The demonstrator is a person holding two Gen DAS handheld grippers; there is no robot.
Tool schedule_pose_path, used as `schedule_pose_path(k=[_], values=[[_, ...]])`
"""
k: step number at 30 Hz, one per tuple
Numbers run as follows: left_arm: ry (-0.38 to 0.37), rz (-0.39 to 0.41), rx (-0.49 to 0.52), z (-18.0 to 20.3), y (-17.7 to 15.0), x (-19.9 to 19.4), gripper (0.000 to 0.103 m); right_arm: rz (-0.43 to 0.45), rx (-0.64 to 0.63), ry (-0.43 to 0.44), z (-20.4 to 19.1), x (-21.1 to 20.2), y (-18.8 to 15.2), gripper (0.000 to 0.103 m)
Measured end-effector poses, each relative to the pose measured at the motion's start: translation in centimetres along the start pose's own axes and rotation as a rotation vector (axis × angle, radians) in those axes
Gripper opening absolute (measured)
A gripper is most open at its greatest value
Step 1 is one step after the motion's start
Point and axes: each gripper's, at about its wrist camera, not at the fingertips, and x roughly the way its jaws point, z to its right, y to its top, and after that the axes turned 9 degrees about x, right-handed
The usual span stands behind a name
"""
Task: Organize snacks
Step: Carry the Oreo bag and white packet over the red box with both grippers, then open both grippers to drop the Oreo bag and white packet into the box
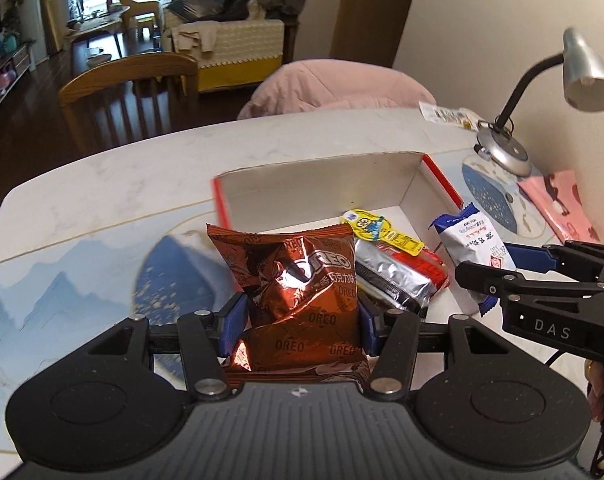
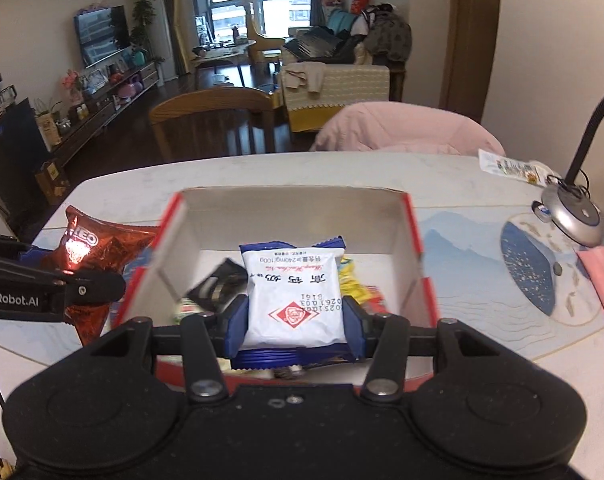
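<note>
My left gripper is shut on a brown Oreo packet and holds it above the near left edge of a white box with red trim. My right gripper is shut on a white and blue snack packet over the box. The white packet also shows in the left wrist view, and the Oreo packet in the right wrist view. Inside the box lie a yellow Minions packet and a silver and red packet.
A silver desk lamp stands at the back right of the white marble table. A pink packet lies on the right. A small snack packet lies at the far edge. A wooden chair stands behind the table.
</note>
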Motion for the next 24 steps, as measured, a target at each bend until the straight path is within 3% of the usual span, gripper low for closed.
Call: schedule_pose_path(k=[13,24], values=[[0.026,-0.153,0.070,3.4,1.8,9.0,0.055,-0.113,-0.090,-0.010,1.5,5.9,-0.4,0.048],[0.031,-0.242,0.092,4.1,0.5,11.8,0.055,-0.145,-0.138,0.004,1.7,7.3,-1.0,0.048]])
